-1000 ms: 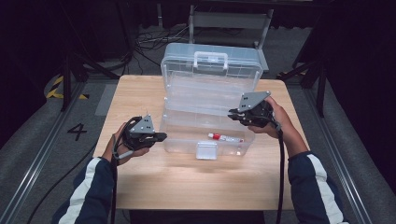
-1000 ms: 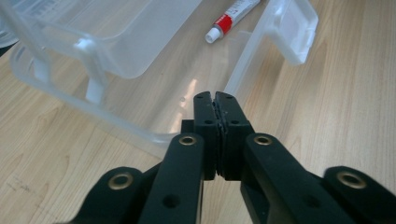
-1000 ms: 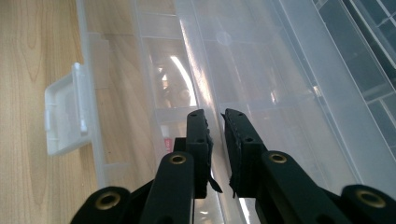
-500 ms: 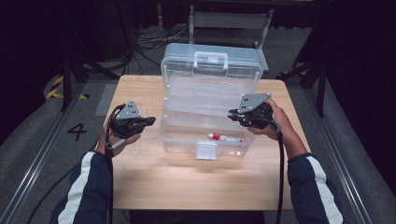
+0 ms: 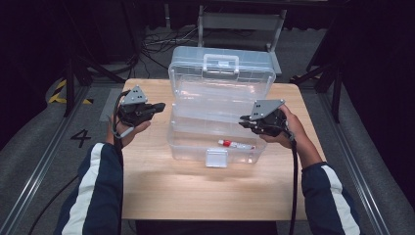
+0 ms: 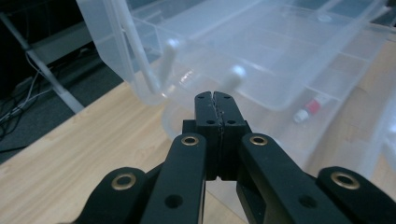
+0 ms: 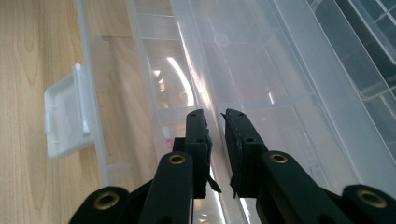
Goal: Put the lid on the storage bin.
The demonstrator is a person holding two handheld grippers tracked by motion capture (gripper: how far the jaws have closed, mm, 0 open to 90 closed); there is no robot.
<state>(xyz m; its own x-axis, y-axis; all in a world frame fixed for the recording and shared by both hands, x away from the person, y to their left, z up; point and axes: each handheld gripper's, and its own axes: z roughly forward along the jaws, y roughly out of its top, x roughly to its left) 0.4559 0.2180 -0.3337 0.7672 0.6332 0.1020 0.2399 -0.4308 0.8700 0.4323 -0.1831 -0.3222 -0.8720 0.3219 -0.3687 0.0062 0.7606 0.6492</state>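
Toolbox of clear plastic sits between our two grippers, lid up at the far side, latch at the near wall. Our right gripper has its jaws narrowed onto the edge of the lift-out tray; in the right gripper view that thin wall runs up between the pads, and we judge them pinching it. Our left gripper is closed on nothing, its tips just off the box's left end, near the tray's hinge arm.

To move the tray well, we should keep the right grip square on the wall, swing it slowly, and bring the left in to steady the box.

The box's long axis runs from one gripper to the other. A small red-capped tube lies in the bottom, just below and ahead of our right jaws, parallel to that axis, cap towards the left gripper.
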